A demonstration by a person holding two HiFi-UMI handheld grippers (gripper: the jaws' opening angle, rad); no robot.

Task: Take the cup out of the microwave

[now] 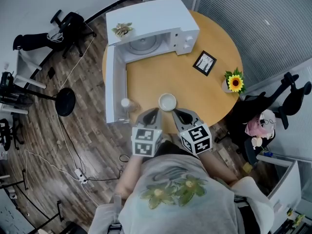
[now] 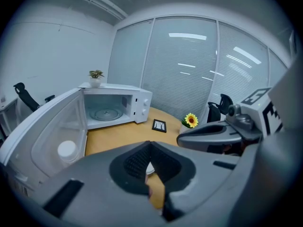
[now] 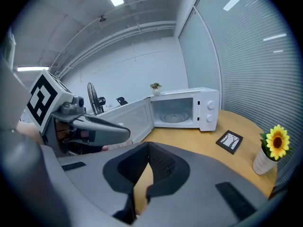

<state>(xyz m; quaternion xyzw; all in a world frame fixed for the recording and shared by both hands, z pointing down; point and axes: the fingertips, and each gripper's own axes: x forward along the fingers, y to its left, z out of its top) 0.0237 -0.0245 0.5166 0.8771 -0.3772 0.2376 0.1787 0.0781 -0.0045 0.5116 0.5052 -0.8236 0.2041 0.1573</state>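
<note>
Round table [image 1: 161, 77] | microwave [image 1: 146, 16] door open, turntable [image 1: 145, 44] inside | cup [image 1: 167, 102] on table, front edge, between tongs | left gripper [image 1: 154, 111], right gripper [image 1: 177, 113]: jaws together, nothing clamped

Smooth wooden table [image 1: 161, 77]; glossy, perhaps ceramic cup [image 1: 167, 102].

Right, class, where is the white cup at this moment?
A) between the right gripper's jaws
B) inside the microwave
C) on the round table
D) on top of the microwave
C: the cup stands on the table, outside the open microwave, which holds only its turntable.
</note>
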